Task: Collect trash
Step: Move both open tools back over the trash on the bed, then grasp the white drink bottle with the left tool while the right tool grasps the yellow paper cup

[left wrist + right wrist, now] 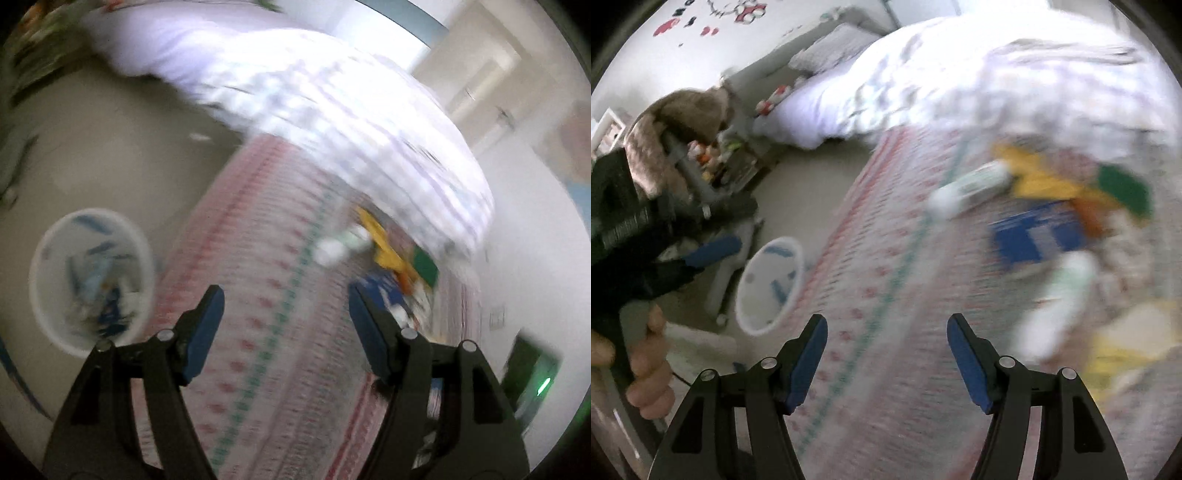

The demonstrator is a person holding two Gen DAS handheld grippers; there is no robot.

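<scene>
Both wrist fisheyes look steeply down along their own tongs at the patterned bedsheet (280, 332) from close above, blurred, sharing the white bin (768, 284) on the floor at left and the litter pile (391, 266) at right.

It was a home bedroom: a bed with a pink-patterned sheet (886, 295) and rumpled white checked duvet (1015, 85) at twelve o'clock, a brown plush toy (679, 122) at ten o'clock.

- Both views: heavy motion blur; only the gripper fingers (207, 332) render sharp.
- White bedding (332, 122) is overexposed.
- Fisheye distortion, dark vignette at edges.
</scene>
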